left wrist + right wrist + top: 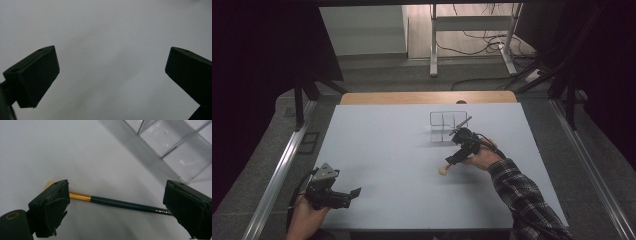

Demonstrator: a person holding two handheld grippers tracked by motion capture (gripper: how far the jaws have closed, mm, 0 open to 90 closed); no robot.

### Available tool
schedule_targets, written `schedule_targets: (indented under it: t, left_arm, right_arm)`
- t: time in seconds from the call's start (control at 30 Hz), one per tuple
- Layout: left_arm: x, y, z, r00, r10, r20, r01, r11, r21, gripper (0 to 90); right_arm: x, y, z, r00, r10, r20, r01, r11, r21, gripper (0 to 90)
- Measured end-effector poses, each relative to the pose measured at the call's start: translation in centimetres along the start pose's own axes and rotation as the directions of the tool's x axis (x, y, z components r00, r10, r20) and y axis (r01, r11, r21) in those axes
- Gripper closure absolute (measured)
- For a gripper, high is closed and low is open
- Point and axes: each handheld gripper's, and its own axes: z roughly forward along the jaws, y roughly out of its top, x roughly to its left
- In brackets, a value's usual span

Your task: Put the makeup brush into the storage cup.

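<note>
A makeup brush [443, 170] with a tan head, gold ferrule and dark handle [120, 203] lies flat on the white table [387, 150]. My right gripper [454, 160] hovers low over it, open, one jaw on each side along the handle's length [116, 195]. The left jaw hides most of the tan head. Nothing is pinched. Just beyond stands a clear acrylic organizer [447, 122] with empty compartments [172, 147]. My left gripper [353, 196] rests at the table's front left, open [112, 75], with bare table between its jaws.
The table's wooden far edge [427, 97] lies behind the organizer. Metal rails [277, 175] run along both sides of the table. A desk frame and cables [472, 45] stand on the floor beyond.
</note>
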Motion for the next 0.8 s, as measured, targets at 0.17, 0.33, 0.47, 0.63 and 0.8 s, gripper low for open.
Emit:
schedule_targets:
  t: [0.17,0.33,0.47,0.63,0.8]
  left_arm:
    - [0.0,0.0,0.0,1.0000,0.000,0.000,0.000,1.0000,0.004,0.0]
    - [0.0,0.0,0.1,1.0000,0.001,0.000,-0.001,1.0000,0.006,0.0]
    - [0.0,0.0,0.1,1.0000,0.002,0.001,-0.002,1.0000,0.009,0.0]
    - [0.0,0.0,0.1,1.0000,0.002,0.001,-0.002,1.0000,0.009,0.0]
    - [0.0,0.0,0.1,1.0000,0.003,0.003,-0.003,0.9999,0.011,0.0]
  right_arm:
    - [-0.1,-0.4,0.6,0.9999,-0.008,-0.008,0.008,1.000,0.011,7.5]
    - [-0.2,-0.6,1.0,0.9998,-0.015,-0.012,0.015,1.000,0.017,8.0]
    - [-0.3,-0.7,1.3,0.9994,-0.031,-0.014,0.031,0.999,0.025,9.0]
    - [-0.2,-0.8,1.7,0.9980,-0.061,-0.015,0.061,0.997,0.049,14.1]
    - [-0.2,-1.0,1.3,0.9926,-0.114,-0.042,0.115,0.993,0.031,44.3]
